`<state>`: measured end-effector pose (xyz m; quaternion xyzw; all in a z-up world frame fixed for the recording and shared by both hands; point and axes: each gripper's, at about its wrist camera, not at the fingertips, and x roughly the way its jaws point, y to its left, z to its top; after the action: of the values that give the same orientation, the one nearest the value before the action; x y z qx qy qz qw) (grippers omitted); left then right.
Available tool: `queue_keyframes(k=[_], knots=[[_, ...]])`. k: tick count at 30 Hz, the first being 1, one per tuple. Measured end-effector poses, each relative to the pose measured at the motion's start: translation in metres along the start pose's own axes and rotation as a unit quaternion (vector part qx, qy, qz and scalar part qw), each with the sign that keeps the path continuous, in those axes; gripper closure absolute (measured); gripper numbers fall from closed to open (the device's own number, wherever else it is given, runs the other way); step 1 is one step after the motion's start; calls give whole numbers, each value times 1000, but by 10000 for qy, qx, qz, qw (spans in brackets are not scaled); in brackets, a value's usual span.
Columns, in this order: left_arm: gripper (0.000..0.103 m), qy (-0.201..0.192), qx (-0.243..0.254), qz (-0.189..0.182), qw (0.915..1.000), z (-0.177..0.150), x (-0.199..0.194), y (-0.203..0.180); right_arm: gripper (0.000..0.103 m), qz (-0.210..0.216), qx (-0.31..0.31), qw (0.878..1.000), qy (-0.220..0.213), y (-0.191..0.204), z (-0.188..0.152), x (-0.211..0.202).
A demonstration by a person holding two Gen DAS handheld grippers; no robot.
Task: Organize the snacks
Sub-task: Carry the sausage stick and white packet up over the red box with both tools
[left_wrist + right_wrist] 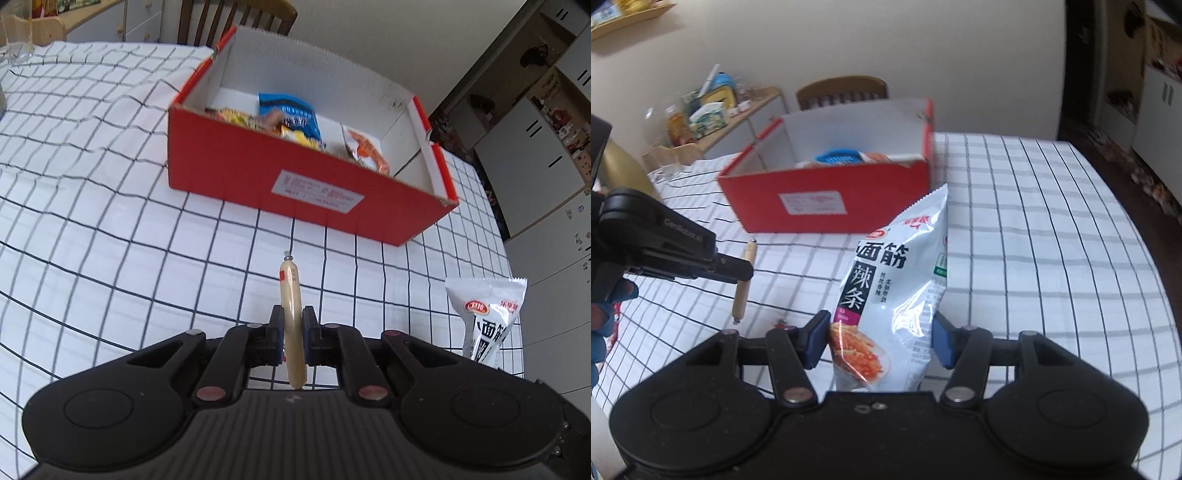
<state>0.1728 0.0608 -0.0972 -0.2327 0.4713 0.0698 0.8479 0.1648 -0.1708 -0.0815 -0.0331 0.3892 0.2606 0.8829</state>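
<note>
1. Left gripper (293, 334) clamped narrow on a sausage stick (291, 317); long axis running along the fingers, clipped tip pointing far toward the red box (280, 184); lifted clear of the checked tablecloth (110, 206), judging by the right wrist view.
2. Right gripper (880, 341) set fairly wide around a silver snack bag (897, 288); blue pads (817, 341) against the bag's sides, so apparently holding it; bag upright, top corner tilted toward the far box.
3. Box open-topped, straight ahead and far of both grippers, well apart from them; blue packet (291, 112) and orange packet (365, 149) already inside.
4. Free floor at the box's right end; likely spot for either item.
5. Left gripper seemingly nearer the box front; sausage already aligned for a forward carry over the near wall; bag needing more lift to clear that wall.
</note>
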Motion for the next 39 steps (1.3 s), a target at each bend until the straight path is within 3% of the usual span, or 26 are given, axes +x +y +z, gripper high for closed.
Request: queue_keyframes(k=[11, 20, 29, 39], knots=[[94, -402, 304, -20, 9987, 21, -32, -8, 48, 197, -396, 9984, -346, 17, 43, -11], [94, -773, 472, 51, 9959, 60, -45, -18, 48, 127, -678, 9956, -630, 23, 87, 0], [94, -990, 532, 120, 9936, 102, -44, -26, 48, 91, -850, 9934, -766, 29, 121, 25], [94, -1142, 754, 428, 9897, 140, -25, -30, 48, 14, -888, 9941, -618, 34, 143, 67]])
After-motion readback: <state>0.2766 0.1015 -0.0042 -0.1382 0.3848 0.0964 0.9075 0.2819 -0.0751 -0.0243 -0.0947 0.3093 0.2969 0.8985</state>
